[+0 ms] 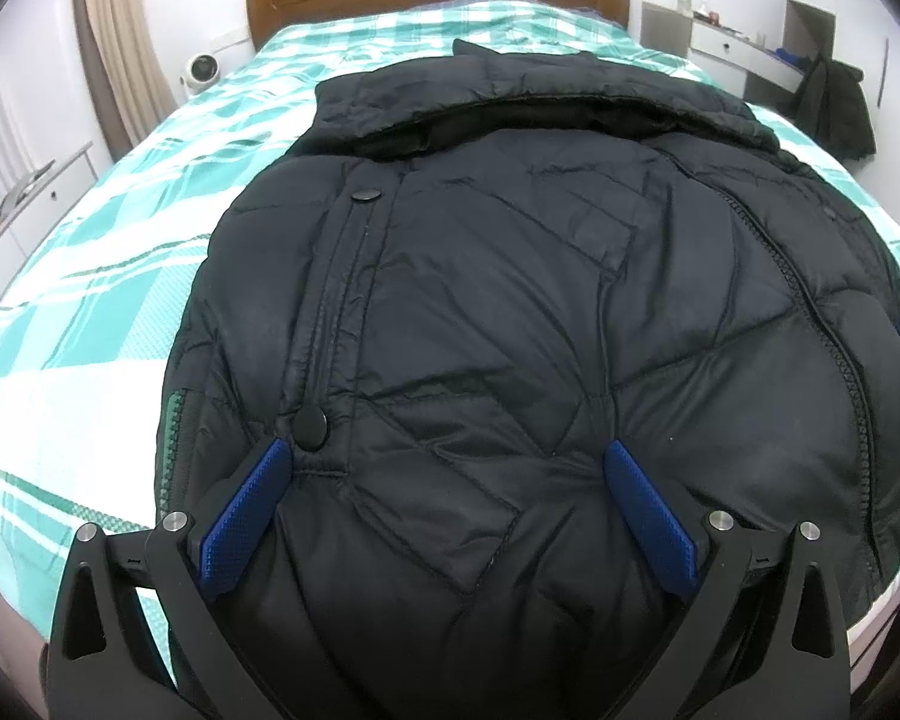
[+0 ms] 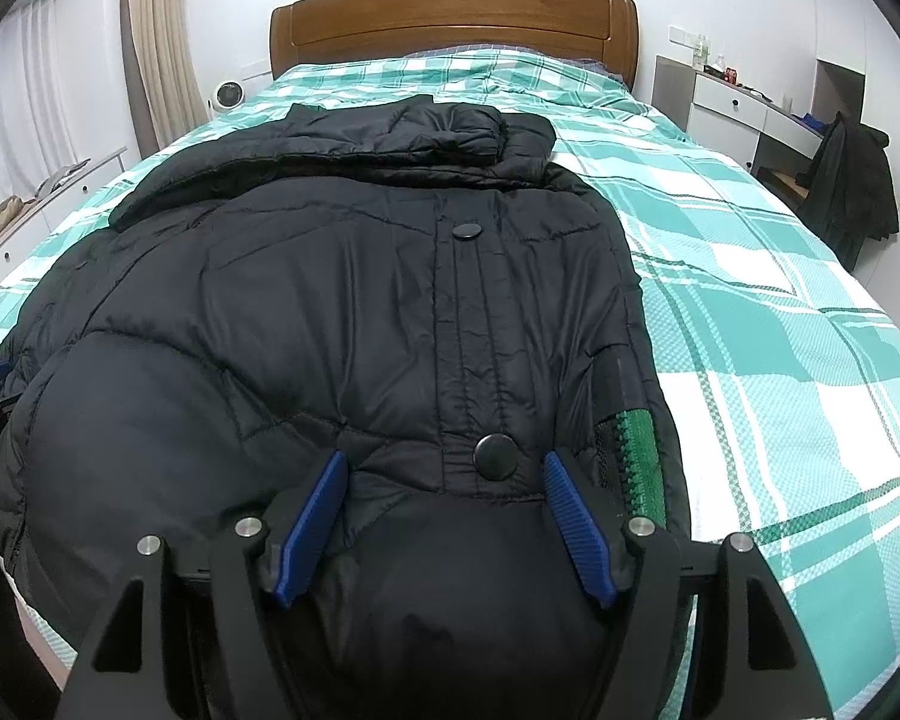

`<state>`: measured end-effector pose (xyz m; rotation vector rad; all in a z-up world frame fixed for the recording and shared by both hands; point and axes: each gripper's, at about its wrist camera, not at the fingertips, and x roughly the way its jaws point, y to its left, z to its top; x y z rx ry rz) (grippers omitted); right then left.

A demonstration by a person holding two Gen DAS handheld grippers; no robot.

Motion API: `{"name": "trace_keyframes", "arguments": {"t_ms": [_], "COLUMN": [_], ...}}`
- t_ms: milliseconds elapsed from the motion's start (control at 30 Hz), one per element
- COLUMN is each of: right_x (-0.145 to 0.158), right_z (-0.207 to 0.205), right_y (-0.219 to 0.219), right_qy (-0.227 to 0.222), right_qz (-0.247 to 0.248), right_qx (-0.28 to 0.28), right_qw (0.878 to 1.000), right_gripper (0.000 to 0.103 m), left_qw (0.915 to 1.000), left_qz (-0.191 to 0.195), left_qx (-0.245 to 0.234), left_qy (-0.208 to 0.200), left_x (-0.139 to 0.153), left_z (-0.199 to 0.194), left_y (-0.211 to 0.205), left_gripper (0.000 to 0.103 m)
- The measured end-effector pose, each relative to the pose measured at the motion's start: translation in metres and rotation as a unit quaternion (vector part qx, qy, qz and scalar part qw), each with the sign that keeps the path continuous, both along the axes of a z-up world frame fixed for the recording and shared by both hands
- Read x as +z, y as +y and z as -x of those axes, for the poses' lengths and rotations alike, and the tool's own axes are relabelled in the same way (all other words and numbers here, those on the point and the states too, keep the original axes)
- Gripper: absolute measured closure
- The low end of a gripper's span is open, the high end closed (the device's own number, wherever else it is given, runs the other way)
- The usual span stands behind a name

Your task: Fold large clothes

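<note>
Bed [image 2: 750, 312], plaid cover: black puffer jacket [image 2: 330, 312] lies flat ahead of both tongs. We judge it soft, bulky, slippery; grip its hem. Left tongs [image 1: 450, 462] and right tongs [image 2: 444, 474] apart, unclamped.

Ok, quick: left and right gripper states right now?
Left gripper: open above the black jacket, gripping nothing.
Right gripper: open, jaws either side of the lower snap button, gripping nothing.

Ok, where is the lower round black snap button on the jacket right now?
In the right wrist view the lower round black snap button sits on the black puffer jacket near its hem, between the right gripper fingers, left of the green zipper.
</note>
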<state>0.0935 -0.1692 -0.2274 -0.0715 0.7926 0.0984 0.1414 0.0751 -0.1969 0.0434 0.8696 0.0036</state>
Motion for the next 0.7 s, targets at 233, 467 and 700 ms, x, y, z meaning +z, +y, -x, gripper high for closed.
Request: {"name": "trace_keyframes", "arguments": {"t_ms": [233,467,700], "right_x": [0.0,0.0,0.0], "right_z": [-0.0002,-0.0004,-0.0005], "right_y": [0.0004,0.0004,0.0007], "right_qy": [0.001,0.001,0.001], "right_qz": [0.001,0.001,0.001], "right_qx": [0.0,0.0,0.0], "right_qw": [1.0,1.0,1.0], "right_gripper": [0.033,0.033,0.033], "left_qw": [1.0,1.0,1.0], "left_qz": [0.0,0.0,0.0], "left_qx": [0.0,0.0,0.0], "left_qy": [0.0,0.0,0.0], "left_x": [0.0002,0.0003,0.0], "left_z": [-0.0005,-0.0014,-0.0015], "left_y": [0.0,0.0,-0.0001], "left_gripper": [0.001,0.001,0.001]}}
